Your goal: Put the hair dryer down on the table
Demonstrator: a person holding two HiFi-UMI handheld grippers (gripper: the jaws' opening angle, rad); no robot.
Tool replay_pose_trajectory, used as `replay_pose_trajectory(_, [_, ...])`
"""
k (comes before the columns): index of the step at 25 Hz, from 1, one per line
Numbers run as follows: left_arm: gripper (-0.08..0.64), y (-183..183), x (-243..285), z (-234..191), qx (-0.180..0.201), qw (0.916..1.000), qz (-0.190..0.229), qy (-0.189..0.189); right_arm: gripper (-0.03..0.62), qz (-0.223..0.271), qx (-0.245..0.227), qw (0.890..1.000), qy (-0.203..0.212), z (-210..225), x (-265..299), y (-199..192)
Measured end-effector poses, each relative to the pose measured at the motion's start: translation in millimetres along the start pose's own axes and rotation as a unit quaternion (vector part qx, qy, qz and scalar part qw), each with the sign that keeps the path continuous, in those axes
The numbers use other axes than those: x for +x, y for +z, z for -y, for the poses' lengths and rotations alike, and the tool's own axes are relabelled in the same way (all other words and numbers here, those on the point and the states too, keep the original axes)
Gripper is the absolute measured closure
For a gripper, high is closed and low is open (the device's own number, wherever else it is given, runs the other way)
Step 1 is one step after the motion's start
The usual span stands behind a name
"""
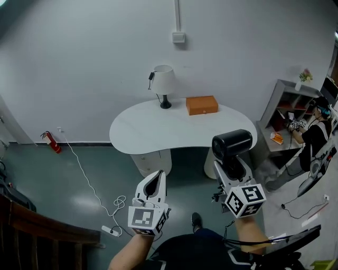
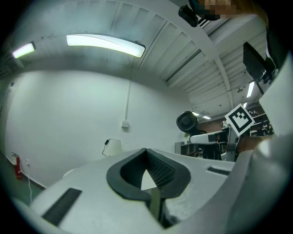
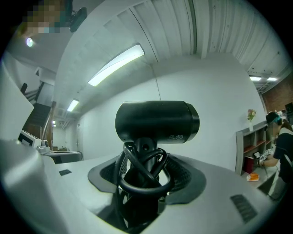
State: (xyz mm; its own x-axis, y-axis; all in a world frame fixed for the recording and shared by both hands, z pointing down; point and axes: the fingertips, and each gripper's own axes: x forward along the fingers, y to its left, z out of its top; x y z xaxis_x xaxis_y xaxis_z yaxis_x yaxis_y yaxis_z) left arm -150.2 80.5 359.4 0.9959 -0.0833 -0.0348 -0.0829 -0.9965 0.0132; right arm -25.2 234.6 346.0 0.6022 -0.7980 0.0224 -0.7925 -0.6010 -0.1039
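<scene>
Black hair dryer: handle upright, barrel crosswise, near the table's front edge.
My right gripper: clamped on its handle.
My left gripper: jaws together, empty.

Black hair dryer upright in right claw, near white table with lamp, orange box

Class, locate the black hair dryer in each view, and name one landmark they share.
Head view: hair dryer right of centre.
Left gripper view: hair dryer right of centre, grille showing.
Right gripper view: hair dryer centre, handle in the right tool.
Shared landmark: the wall conduit.
</scene>
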Motion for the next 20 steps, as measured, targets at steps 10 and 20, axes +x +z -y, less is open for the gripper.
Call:
replay_pose_trajectory(10, [0.555, -5.9, 78.8, -4.5, -0.005, 0.9997, -0.018, 0.014, 0.319, -0.011, 0.002, 1.0, 0.023, 52.7, 63.0, 3.5])
replay_pose_trajectory(20, [0.555, -12.0, 152.5, 4.2, 0.013, 0.9988, -0.036, 0.03, 0.319, -0.015, -0.023, 0.999, 0.04, 107.7, 107.4, 6.1])
